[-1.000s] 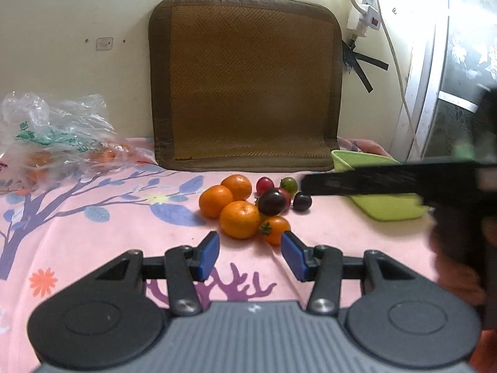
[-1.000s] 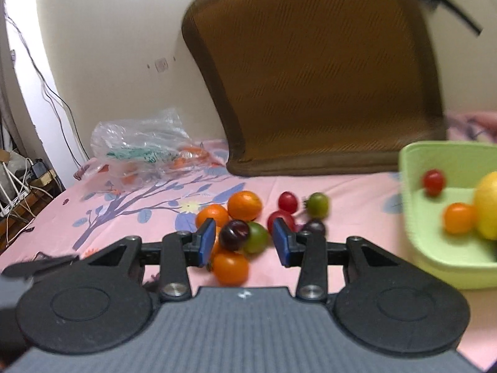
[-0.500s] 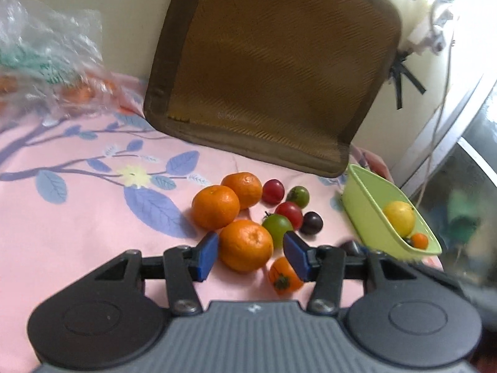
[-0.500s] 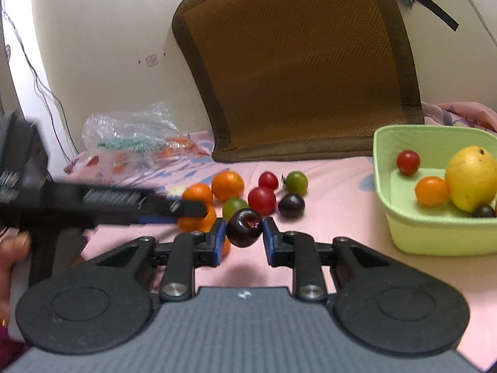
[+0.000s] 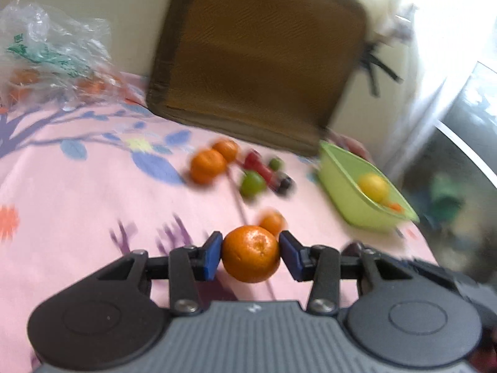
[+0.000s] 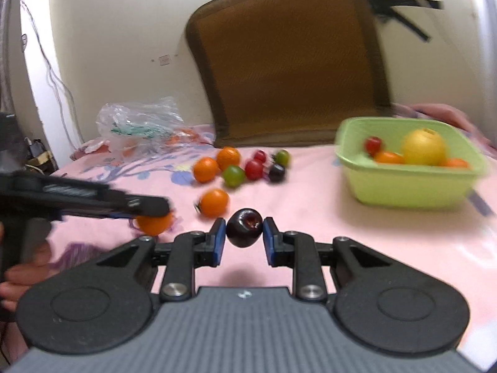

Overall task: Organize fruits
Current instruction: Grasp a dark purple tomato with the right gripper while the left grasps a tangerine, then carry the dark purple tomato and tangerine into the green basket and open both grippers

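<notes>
Two grips hold: left gripper (image 5: 251,254) clamps an orange (image 5: 251,254); right gripper (image 6: 244,233) pinches a dark plum (image 6: 244,232); carry both level toward the green basket (image 6: 413,183), centre right, releasing low.

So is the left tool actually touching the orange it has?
Touching. In the left wrist view both blue pads of the left tool press against the sides of the orange, with no gap visible either side.
</notes>
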### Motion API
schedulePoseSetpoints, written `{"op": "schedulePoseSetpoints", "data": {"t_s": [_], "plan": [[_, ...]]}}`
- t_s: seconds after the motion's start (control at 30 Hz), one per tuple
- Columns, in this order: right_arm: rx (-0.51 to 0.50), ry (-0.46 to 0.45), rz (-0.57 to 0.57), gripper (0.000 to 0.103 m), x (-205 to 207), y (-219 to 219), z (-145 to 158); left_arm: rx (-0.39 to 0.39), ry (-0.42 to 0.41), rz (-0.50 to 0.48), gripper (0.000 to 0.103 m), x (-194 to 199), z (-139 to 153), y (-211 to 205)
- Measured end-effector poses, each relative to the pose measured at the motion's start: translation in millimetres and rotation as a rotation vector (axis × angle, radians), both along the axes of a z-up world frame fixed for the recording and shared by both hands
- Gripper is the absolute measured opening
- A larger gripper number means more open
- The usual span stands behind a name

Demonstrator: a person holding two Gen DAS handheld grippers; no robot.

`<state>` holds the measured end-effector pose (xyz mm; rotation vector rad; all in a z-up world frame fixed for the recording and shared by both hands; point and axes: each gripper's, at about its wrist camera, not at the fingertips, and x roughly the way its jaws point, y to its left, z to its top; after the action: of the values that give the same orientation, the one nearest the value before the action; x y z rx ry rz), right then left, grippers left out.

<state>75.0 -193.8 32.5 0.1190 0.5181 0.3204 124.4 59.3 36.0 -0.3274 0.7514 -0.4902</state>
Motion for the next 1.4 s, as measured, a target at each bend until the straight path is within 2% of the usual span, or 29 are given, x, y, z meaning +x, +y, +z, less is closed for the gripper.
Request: {"op": "schedulePoseSetpoints", "data": {"t_s": [0.17, 0.3, 0.5, 0.6, 0.7, 0.83, 0.97, 1.0, 1.07, 1.23, 1.4], "plan": [[0.0, 0.016, -0.105, 0.028, -54.3, -29.5, -13.1, 0.011, -0.033, -0.17, 0.04, -57.7, -0.3, -44.6], [-0.027, -0.009, -0.18, 0.029, -94.4, -46.0, -18.9, 0.065, -0.09, -0.298, 0.041, -87.3, -2.5, -93.4], [-0.028, -0.021, -0.273, 0.029, -119.9, -70.5, -26.6, 0.144, -0.142, -0.427, 0.041, -113.1, -11.3, -147.7], [-0.014, -0.023, -0.266, 0.03, -121.9, -73.0, -28.1, 0.201, -0.189, -0.424, 0.042, -123.3, -12.8, -161.3], [-0.032, -0.036, -0.256, 0.03, -124.8, -71.7, -29.3, 0.217, -0.197, -0.42, 0.043, -130.8, -11.3, -160.6], [-0.066, -0.055, -0.247, 0.03, -129.6, -68.7, -31.1, 0.244, -0.242, -0.413, 0.05, -139.4, -8.3, -156.8], [-0.073, -0.053, -0.25, 0.038, -130.6, -69.0, -35.2, 0.275, -0.262, -0.417, 0.05, -143.3, -8.8, -157.5], [-0.074, -0.055, -0.251, 0.038, -131.1, -68.6, -35.7, 0.281, -0.268, -0.42, 0.049, -143.7, -9.2, -157.6], [-0.092, -0.063, -0.256, 0.029, -131.2, -67.2, -35.0, 0.294, -0.281, -0.417, 0.044, -142.8, -10.2, -158.6], [-0.074, -0.079, -0.257, 0.028, -125.6, -71.7, -29.6, 0.257, -0.26, -0.428, 0.041, -131.5, -5.4, -156.9], [-0.091, -0.143, -0.236, 0.029, -99.3, -78.3, -8.9, 0.238, -0.292, -0.418, 0.041, -105.6, 14.6, -163.4]]}}
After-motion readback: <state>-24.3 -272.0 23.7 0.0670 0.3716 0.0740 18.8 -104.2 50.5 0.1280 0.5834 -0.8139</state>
